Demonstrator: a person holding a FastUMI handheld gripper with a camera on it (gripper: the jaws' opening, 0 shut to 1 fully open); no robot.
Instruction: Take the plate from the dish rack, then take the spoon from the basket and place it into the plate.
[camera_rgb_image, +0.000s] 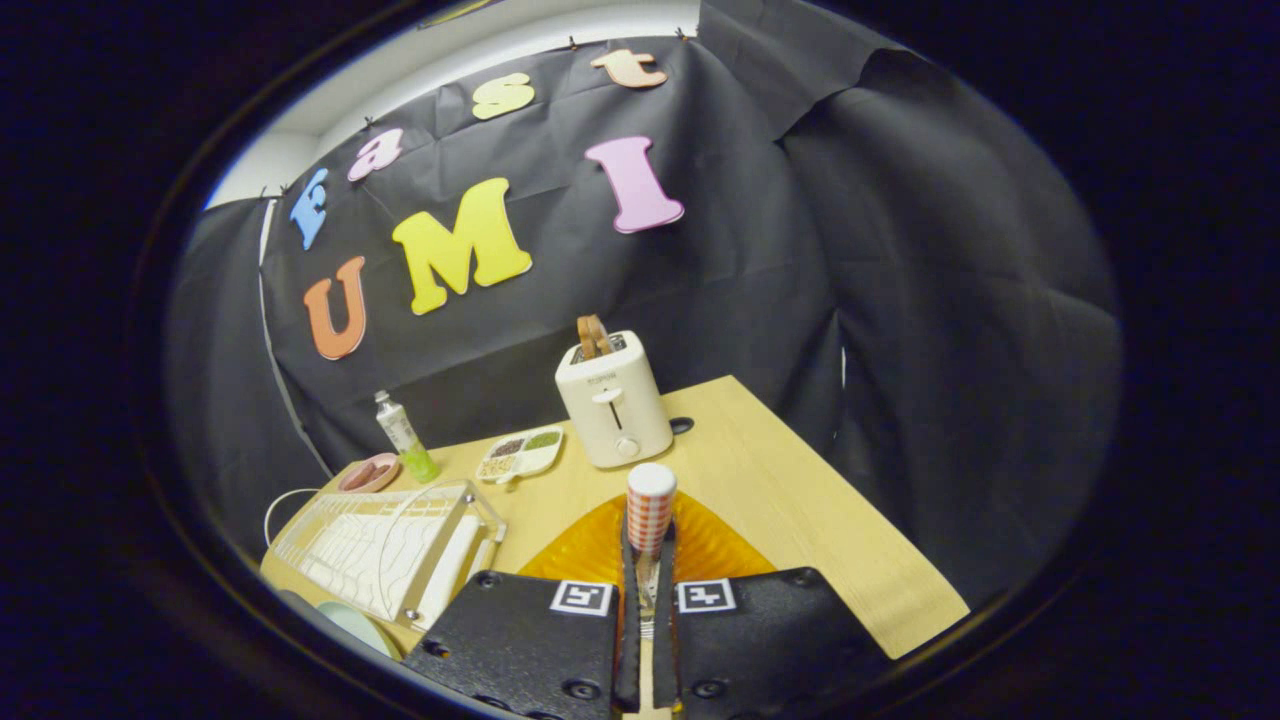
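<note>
Spoon gripped above plate.
Counted one spoon (650, 520), one plate (580, 550), one dish rack (385, 545), one toaster (613, 400), one bottle (405, 438), one divided tray (520, 453), one small pink bowl (368, 473), all on one wooden table (800, 500). Gripper (648, 590) nearly closed, both fingers pressed on the spoon, checked handle end upward between and just ahead of the tips. Orange ribbed plate directly beneath and beyond the fingers, right of the rack.

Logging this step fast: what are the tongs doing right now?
Tongs: closed on the spoon, its checked handle sticking up between the fingers, above the orange plate.
</note>
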